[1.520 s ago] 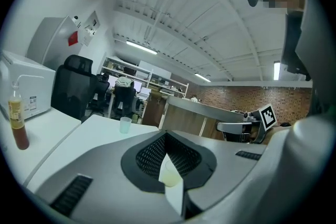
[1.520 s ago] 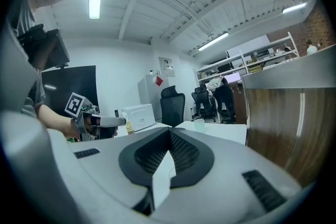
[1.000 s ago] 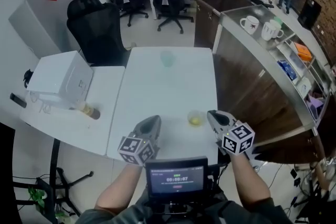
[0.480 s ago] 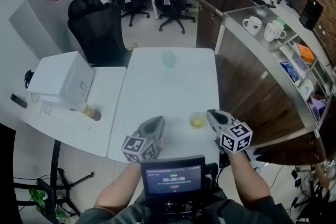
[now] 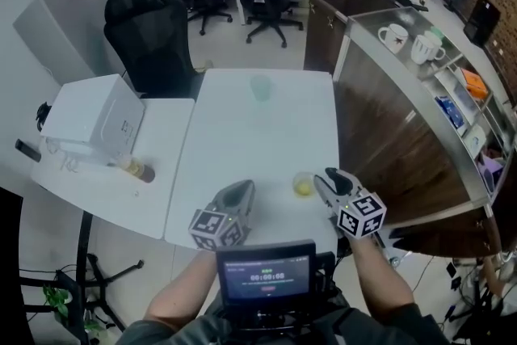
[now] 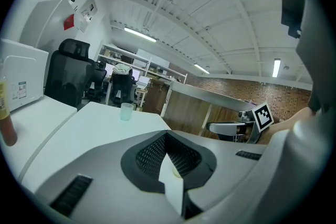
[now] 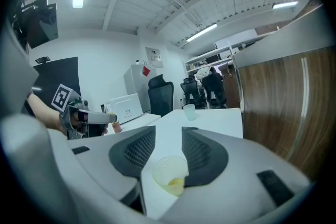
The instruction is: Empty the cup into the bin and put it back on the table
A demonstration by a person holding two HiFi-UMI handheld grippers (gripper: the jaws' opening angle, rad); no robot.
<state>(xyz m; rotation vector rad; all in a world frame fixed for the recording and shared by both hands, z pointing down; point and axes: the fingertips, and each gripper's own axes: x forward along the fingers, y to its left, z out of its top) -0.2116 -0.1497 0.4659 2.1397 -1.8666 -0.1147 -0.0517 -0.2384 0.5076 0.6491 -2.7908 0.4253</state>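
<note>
Two grippers: the left gripper (image 5: pixel 242 190) hangs over the near edge of the white table (image 5: pixel 258 133) with its jaws closed together on nothing. The right gripper (image 5: pixel 321 178) has its jaws part-way apart; they have just been opening, and the clear plastic cup (image 5: pixel 303 184) stands in the gap, with neither pad seen pressing on it.
Cup's place: on the table, by its near right corner and close to its right edge. The right gripper view shows it low between the jaws (image 7: pixel 170 176).
Contents: a little yellow liquid (image 7: pixel 175 182) lies at the bottom.
Risk, crushing: the wall looks thin and soft, so a hard close would likely buckle it and push the liquid up.
Risk, shoving: if one pad meets the wall first, this light cup could slide toward the table's right edge or tip over.
Risk, spilling early: a tilt during the lift would drop liquid on the table instead of in the bin, and no view shows a bin.
Cup's pointing: mouth up, base flat on the table.
Long axis: vertical, widening slightly toward the rim.
Sides: round, with no handle, so any side suits the pads. A level grip across the middle looks safest.
</note>
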